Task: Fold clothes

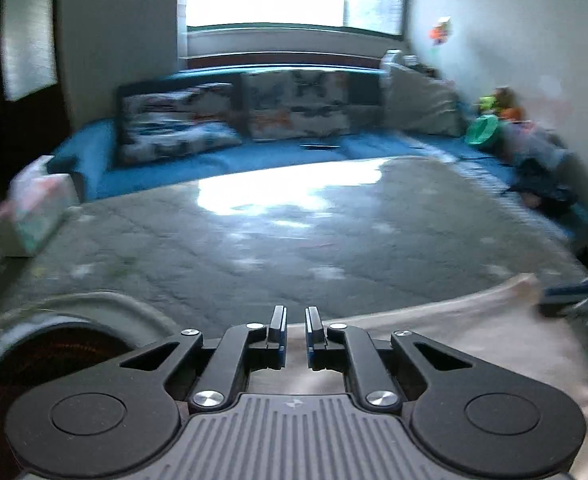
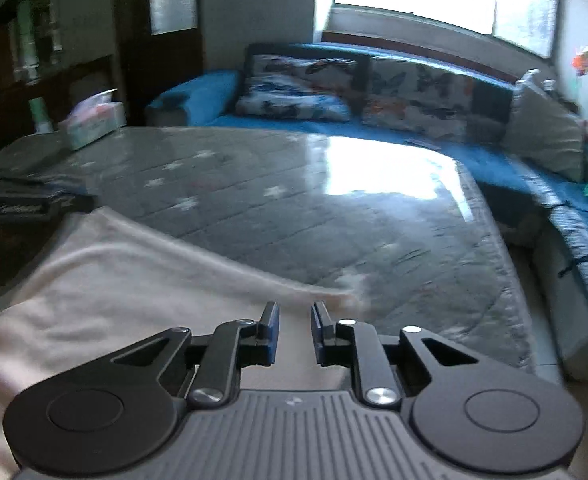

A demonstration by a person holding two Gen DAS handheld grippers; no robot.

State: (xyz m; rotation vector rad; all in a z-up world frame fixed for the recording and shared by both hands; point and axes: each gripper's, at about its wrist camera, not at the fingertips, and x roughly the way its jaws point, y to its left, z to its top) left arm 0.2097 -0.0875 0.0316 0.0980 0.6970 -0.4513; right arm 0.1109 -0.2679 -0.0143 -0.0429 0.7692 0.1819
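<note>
A pale beige garment [image 1: 474, 344] lies on the grey quilted table top [image 1: 294, 248], spread under both grippers; in the right wrist view it [image 2: 93, 280] fills the lower left. My left gripper [image 1: 296, 314] is above its near edge, jaws a narrow gap apart with nothing between them. My right gripper [image 2: 295, 312] is over the garment's right edge, jaws slightly apart and empty. The right gripper shows blurred at the right edge of the left wrist view [image 1: 582, 296]; the left gripper shows at the left edge of the right wrist view [image 2: 21, 204].
A tissue box [image 1: 33, 208] stands at the table's far left. A blue sofa [image 1: 221, 160] with patterned cushions [image 1: 294, 104] runs behind the table and along the right wall. A round dark container [image 1: 53, 356] sits at lower left. Toys [image 1: 490, 120] lie on the sofa's right end.
</note>
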